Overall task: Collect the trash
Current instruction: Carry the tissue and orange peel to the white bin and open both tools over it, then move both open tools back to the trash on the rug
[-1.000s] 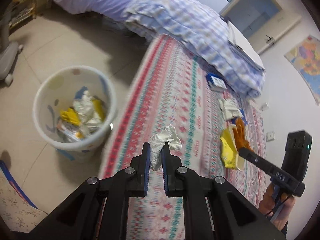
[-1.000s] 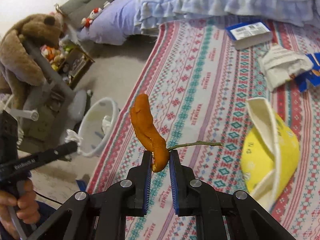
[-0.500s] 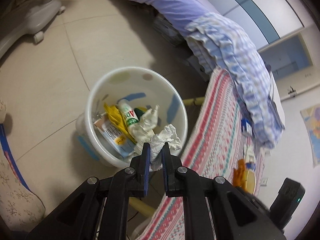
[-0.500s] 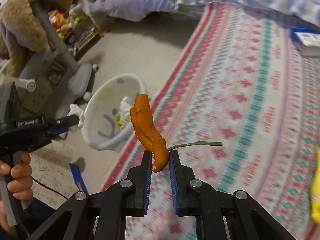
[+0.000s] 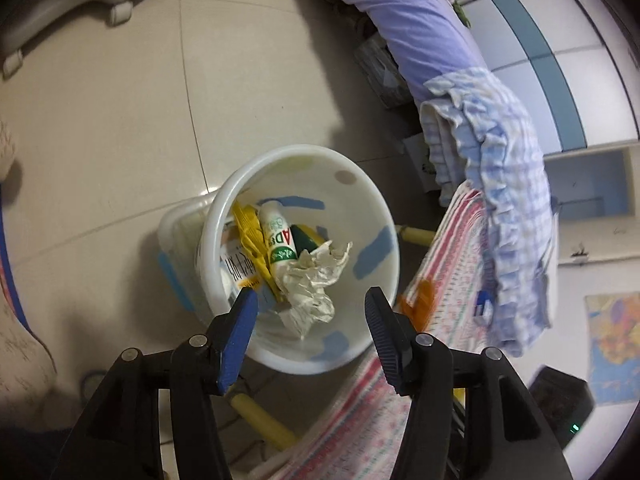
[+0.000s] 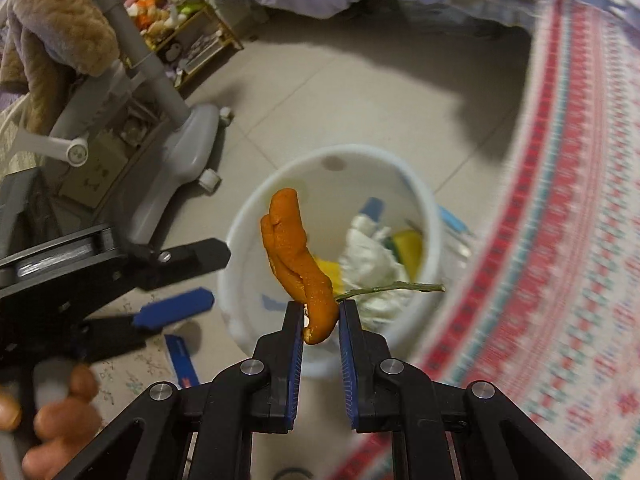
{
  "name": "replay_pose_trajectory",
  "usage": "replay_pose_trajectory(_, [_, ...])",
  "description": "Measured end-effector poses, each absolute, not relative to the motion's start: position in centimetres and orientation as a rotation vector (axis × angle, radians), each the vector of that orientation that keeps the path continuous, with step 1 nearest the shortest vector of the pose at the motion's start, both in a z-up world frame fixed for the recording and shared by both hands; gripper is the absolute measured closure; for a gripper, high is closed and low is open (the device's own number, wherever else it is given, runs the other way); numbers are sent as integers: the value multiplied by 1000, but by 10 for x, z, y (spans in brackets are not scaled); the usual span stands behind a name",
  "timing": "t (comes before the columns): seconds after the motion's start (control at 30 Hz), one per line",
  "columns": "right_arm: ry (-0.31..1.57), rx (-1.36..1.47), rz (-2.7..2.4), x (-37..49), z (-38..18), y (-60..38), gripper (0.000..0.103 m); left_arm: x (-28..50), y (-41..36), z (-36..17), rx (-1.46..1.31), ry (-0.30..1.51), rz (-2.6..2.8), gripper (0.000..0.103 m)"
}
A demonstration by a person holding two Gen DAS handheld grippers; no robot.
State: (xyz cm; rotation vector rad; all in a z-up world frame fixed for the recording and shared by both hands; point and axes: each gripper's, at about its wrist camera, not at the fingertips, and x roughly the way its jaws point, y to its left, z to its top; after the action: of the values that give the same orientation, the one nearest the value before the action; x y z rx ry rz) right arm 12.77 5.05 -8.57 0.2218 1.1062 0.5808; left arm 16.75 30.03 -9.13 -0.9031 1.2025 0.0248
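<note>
A white trash bin [image 5: 300, 151] stands on the tiled floor, holding a crumpled white tissue [image 5: 312, 280], a small white bottle [image 5: 278, 240] and yellow wrappers. My left gripper [image 5: 310, 296] hangs open right above it, nothing between its fingers. In the right wrist view the bin [image 6: 332, 153] lies below my right gripper [image 6: 320, 312], which is shut on an orange peel [image 6: 296, 248] with a thin green stem [image 6: 394, 287]. The peel hangs over the bin's near rim. The open left gripper [image 6: 216, 276] shows at the left, held by a hand [image 6: 60, 412].
A red and teal patterned rug [image 6: 560, 220] lies right of the bin. A bed with a lilac sheet [image 5: 420, 36] and checked blanket [image 5: 504, 160] stands behind. A grey wheeled chair base [image 6: 180, 160], a brown plush toy [image 6: 60, 28] and a toy shelf [image 6: 188, 36] stand left.
My left gripper opened over the bin and the tissue dropped in. My right gripper carried the orange peel from above the rug to above the bin.
</note>
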Motion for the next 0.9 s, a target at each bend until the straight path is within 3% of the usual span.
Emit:
replay_pose_trajectory(0.13, [1121, 213, 588, 138, -92, 72, 84, 156, 309, -81, -905, 1176, 50, 44])
replay_pose_trajectory(0.23, [1141, 219, 582, 141, -97, 78, 75, 150, 320, -78, -923, 1163, 68, 44])
replay_pose_trajectory(0.53, [1146, 206, 568, 133, -95, 70, 74, 142, 324, -75, -917, 1146, 98, 44])
replay_pose_trajectory(0.9, [1086, 205, 494, 101, -62, 3, 74, 115, 261, -55, -776, 1147, 35, 44])
